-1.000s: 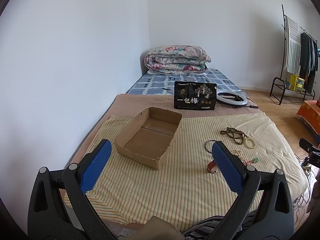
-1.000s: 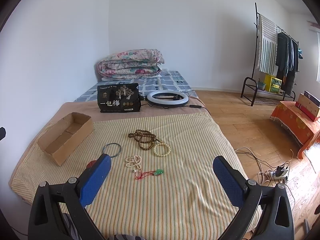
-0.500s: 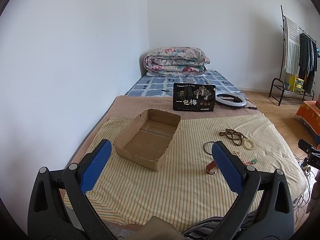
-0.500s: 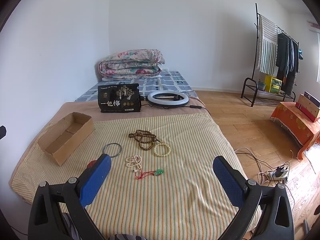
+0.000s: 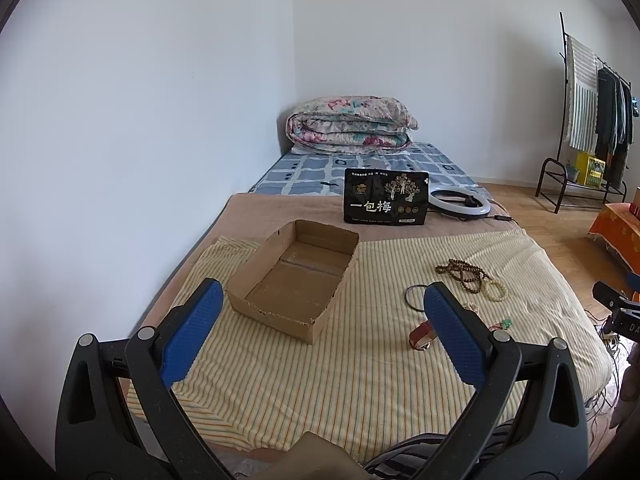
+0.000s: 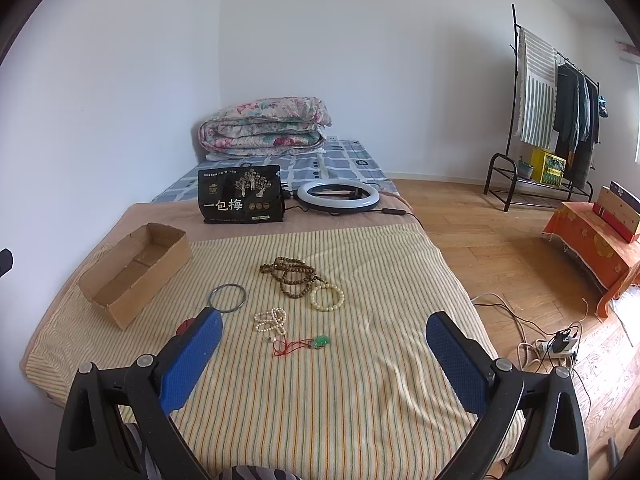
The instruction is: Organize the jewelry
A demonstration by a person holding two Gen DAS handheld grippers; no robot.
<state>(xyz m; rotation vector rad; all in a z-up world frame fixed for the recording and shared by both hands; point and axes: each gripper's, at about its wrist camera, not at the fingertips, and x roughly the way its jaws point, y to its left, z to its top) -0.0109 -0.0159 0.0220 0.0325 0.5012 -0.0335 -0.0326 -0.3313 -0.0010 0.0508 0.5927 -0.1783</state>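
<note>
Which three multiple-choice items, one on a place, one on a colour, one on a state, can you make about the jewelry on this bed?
1. The cardboard box lies where from the beads?
A) left B) right C) on them
2. The pendant is which colour?
A) blue B) green C) black
3. The right gripper is:
A) shut on a bracelet B) open, holding nothing C) inside the box

Answers: 1 A, the box sits left of the brown beads. 2 B, green on a red cord. 3 B, its fingers stand wide apart over the striped cloth.
</note>
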